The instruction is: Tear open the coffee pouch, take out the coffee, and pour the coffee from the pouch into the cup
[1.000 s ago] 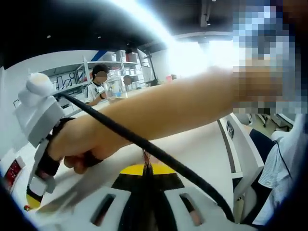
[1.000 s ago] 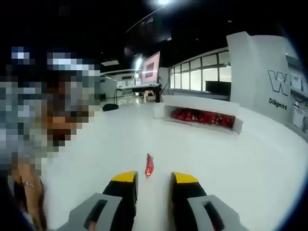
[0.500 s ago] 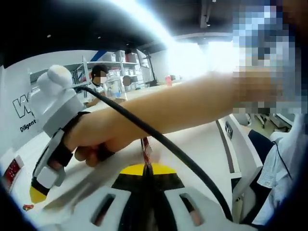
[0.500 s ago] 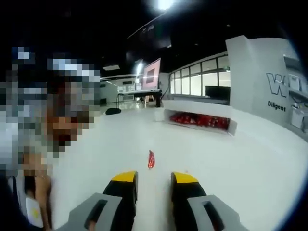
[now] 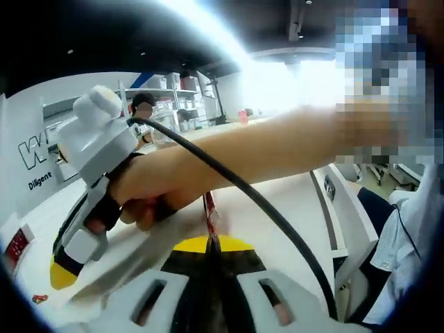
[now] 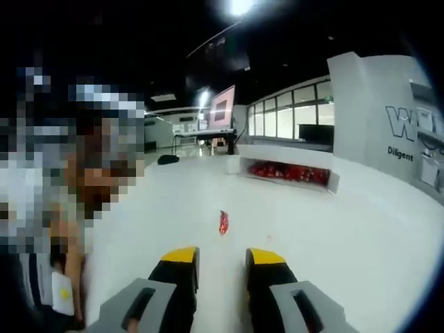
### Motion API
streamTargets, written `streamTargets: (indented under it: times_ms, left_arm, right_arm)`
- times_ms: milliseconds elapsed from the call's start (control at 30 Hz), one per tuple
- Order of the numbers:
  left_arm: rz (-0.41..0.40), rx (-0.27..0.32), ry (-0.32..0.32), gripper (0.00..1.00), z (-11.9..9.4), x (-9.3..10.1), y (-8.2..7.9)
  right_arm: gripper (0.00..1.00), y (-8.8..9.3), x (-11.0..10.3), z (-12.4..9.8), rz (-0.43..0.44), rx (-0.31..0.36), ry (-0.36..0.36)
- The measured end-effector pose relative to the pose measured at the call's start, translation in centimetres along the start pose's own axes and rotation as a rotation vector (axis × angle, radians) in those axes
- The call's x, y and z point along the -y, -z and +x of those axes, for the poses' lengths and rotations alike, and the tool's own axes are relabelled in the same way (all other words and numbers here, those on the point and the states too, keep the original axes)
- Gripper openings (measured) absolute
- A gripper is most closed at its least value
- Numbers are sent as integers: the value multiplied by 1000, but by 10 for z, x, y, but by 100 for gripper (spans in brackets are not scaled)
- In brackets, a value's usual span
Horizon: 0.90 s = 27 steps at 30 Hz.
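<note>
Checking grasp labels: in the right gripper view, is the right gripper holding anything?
No. The right gripper stands open with a bare gap, and the small red scrap lies apart on the white table.

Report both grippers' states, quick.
Left gripper: shut on the thin red coffee pouch.
Right gripper: open, holding nothing, above the white table.

Pouch held: we see a red coffee pouch standing edge-on, rising upright from between closed jaws.
Scrap: we see a small red torn piece lying alone on the white table.
</note>
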State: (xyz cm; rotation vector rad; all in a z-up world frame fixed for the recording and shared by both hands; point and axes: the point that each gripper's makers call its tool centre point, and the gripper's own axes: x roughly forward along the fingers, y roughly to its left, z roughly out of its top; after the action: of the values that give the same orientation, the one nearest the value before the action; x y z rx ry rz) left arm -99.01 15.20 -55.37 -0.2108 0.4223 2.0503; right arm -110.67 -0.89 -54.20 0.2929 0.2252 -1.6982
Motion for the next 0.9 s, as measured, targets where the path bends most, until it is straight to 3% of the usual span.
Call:
streamTargets:
  times_ms: [400, 533, 900]
  left_arm:
    - [1, 0, 1, 5, 1, -1, -1]
    - [-1, 0, 1, 5, 1, -2, -2]
    - [-2, 1, 4, 5, 2, -5, -4]
  right_arm:
    - [28, 2, -5, -21, 6, 21, -24]
    - [27, -9, -6, -28, 6, 64, -31]
    - [27, 0, -15, -44, -44, 39, -51]
